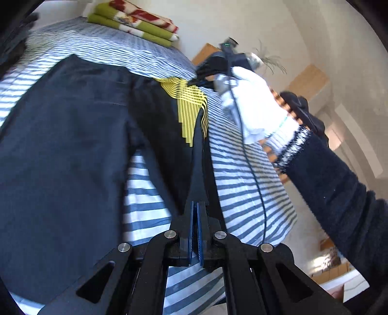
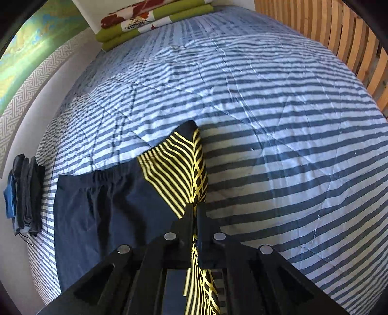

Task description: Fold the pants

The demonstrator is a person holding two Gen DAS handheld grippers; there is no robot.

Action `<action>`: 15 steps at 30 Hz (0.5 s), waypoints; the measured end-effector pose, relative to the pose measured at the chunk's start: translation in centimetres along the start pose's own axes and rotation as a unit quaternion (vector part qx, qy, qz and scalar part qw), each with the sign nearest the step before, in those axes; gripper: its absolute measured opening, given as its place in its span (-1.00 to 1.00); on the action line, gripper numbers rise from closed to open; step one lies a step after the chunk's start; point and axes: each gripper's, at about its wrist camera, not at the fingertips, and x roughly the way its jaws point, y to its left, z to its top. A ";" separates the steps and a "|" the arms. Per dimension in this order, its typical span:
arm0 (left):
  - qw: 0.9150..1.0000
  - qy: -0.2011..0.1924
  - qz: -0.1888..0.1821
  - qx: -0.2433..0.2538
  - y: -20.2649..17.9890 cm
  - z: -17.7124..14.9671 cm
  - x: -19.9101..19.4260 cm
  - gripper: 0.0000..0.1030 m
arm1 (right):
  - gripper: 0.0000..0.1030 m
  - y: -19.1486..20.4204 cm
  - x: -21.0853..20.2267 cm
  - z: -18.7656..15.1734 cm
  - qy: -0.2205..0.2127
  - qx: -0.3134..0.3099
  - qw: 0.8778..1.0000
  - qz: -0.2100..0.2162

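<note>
Dark navy pants (image 1: 72, 145) with a yellow-striped black panel (image 1: 189, 101) lie spread on the striped bed cover (image 1: 242, 181). My left gripper (image 1: 198, 130) is shut, and dark pants fabric drapes off both sides of its fingers. In the left wrist view the right gripper (image 1: 194, 81), held by a hand in a white glove (image 1: 252, 97), pinches the far corner of the striped panel. In the right wrist view the right gripper (image 2: 194, 208) is shut on the yellow-striped edge (image 2: 184, 169), and the fabric runs back between its fingers. The elastic waistband (image 2: 101, 179) lies to the left.
A folded green and red blanket (image 2: 145, 21) lies at the far end of the bed cover (image 2: 266, 121). A stack of folded dark clothes (image 2: 24, 193) sits at the bed's left edge. A wooden slatted rail (image 2: 339, 36) borders the right side. A cable (image 1: 254, 169) hangs from the right gripper.
</note>
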 end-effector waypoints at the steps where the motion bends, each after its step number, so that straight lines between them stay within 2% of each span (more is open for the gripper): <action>1: 1.000 -0.009 0.007 -0.008 1.1 -0.3 -1.1 -0.96 | -0.96 1.0 -0.5 0.2 -0.005 -0.005 1.000 -0.003; 4: 0.998 -0.038 0.025 -0.046 4.4 -1.4 -4.5 -0.96 | -0.96 4.7 -1.8 0.6 -0.019 -0.020 1.000 -0.010; 9: 0.990 -0.079 0.051 -0.101 9.1 -3.8 -9.5 -0.97 | -0.96 13.3 -2.2 -0.3 -0.028 -0.064 0.998 -0.010; 15: 0.982 -0.101 0.079 -0.137 13.1 -6.6 -13.4 -0.97 | -0.96 24.5 1.2 -2.6 -0.005 -0.129 0.991 -0.019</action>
